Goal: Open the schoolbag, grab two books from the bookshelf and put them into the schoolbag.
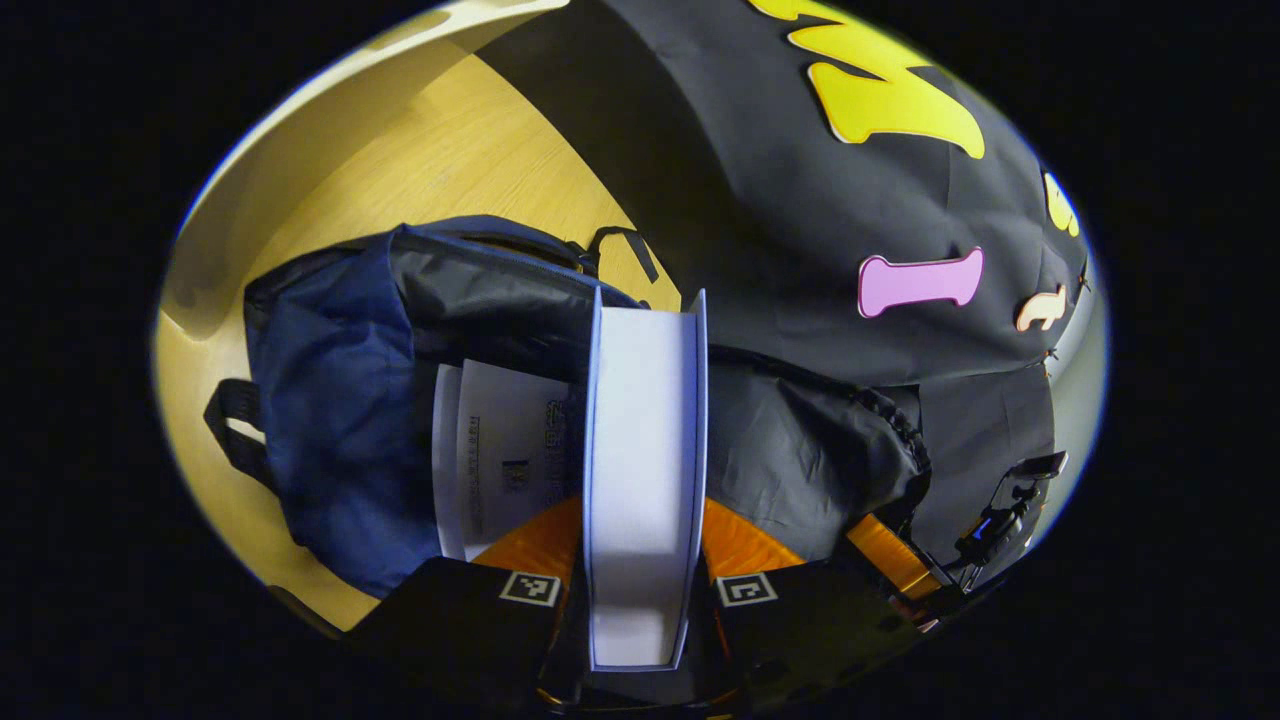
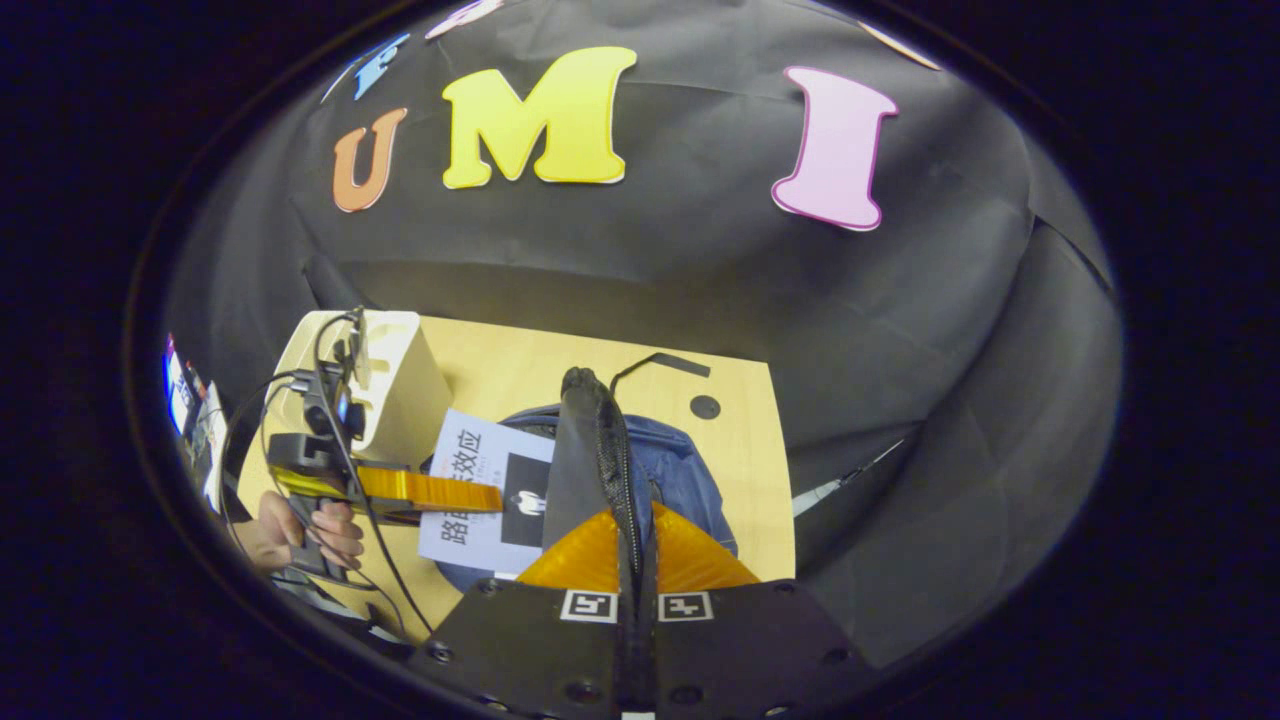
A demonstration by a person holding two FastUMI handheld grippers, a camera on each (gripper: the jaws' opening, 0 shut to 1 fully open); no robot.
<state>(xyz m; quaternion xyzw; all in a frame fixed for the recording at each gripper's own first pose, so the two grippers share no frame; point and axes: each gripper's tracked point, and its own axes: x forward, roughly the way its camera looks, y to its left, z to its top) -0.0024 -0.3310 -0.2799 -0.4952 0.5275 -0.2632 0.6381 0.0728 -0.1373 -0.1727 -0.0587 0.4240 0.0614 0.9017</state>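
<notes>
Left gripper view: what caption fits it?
Left gripper holds a thick white-paged book over the open dark-blue fabric schoolbag.

The left gripper (image 1: 645,560) grips a book (image 1: 645,460) edge-on, one of its fingers (image 1: 535,540) pressing each cover, the page block facing the camera. Beyond it lies the blue and grey schoolbag (image 1: 340,420) on the wooden worktop (image 1: 440,160), its mouth open. Another book (image 1: 495,460), pale-covered, lies inside the bag, just left of the held one. The right gripper (image 1: 905,570) reaches in at near right beside the bag's grey flap.
</notes>
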